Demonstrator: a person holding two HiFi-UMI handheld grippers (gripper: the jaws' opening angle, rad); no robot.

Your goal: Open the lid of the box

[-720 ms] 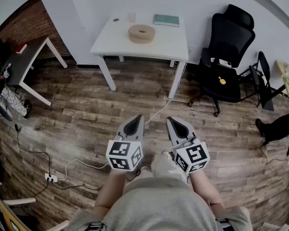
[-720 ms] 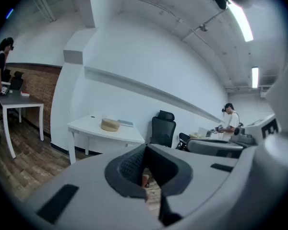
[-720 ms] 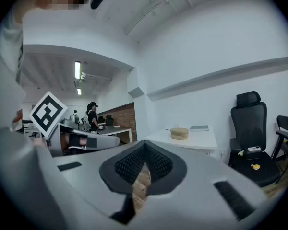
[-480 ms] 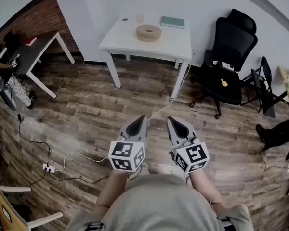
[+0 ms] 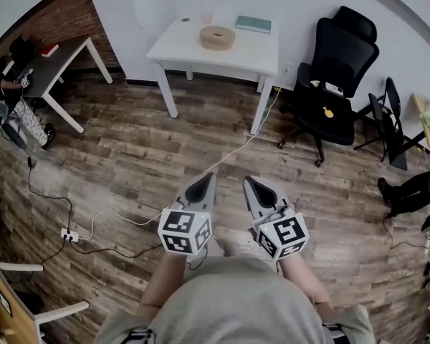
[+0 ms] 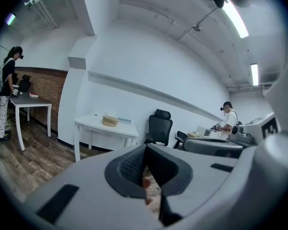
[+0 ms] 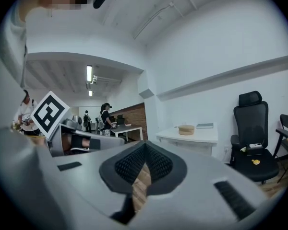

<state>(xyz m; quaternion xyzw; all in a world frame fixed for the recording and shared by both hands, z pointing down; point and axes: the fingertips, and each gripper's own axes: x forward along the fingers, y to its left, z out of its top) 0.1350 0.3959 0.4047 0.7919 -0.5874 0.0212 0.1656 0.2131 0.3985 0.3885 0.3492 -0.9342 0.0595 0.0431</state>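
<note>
- We find left gripper (image 5: 203, 185) and right gripper (image 5: 258, 186) both clenched, empty
- Round box (image 5: 217, 37) sits on white table (image 5: 252, 54), well apart from them
- Only the head view shows a white cable (image 5: 233, 153) and power strip (image 5: 69, 233)

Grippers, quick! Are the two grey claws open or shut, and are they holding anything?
Grey left gripper: jaws shut, holding nothing.
Grey right gripper: jaws shut, holding nothing.

White table (image 5: 236, 54), teal book (image 5: 253, 24) on it, black office chair (image 5: 342, 49), floor power strip (image 5: 69, 234)
</note>
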